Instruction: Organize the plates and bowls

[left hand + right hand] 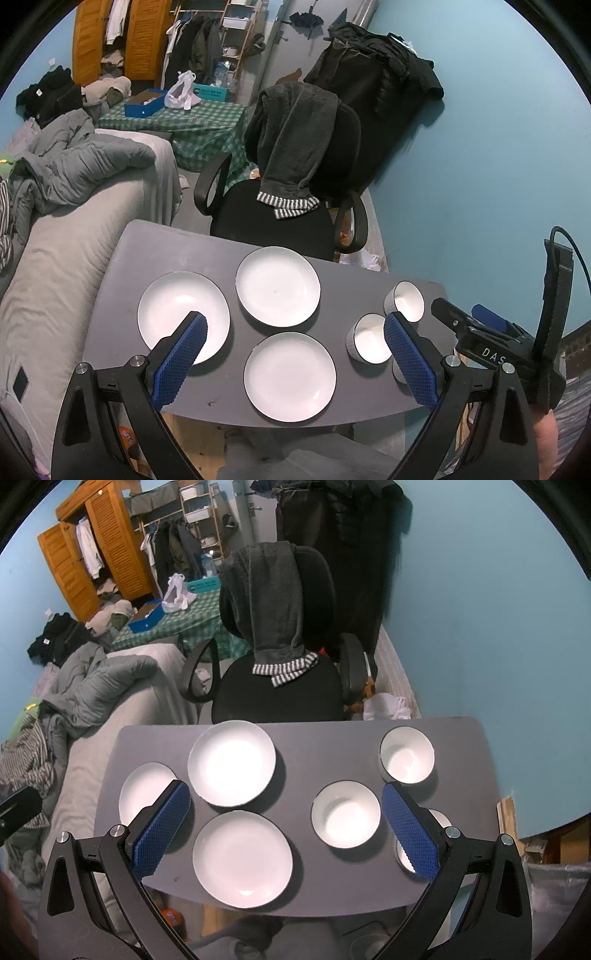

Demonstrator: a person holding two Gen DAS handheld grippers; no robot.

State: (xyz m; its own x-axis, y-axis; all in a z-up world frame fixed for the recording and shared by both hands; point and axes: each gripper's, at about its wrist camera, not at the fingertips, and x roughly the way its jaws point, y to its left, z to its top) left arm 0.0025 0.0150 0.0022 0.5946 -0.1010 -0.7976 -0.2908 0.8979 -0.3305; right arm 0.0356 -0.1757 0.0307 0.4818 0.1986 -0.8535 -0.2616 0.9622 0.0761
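Three white plates lie on the grey table (166, 251): one at the left (173, 310), one at the far middle (277, 286), one at the near middle (290, 376). Two white bowls (369, 338) (404, 301) stand to their right. A third bowl (398, 371) is mostly hidden by a finger. My left gripper (295, 325) hovers open above them, holding nothing. In the right wrist view I see the same plates (146, 794) (231, 763) (242, 858) and bowls (345, 814) (407, 755) (439, 818). My right gripper (285, 792) is open and empty above the table (332, 746).
A black office chair (280, 698) draped with a grey towel (275, 602) stands just past the table's far edge. A bed with grey covers (55, 266) runs along the left side. A blue wall (480, 627) lies to the right. The right gripper's body (498, 343) shows at the right.
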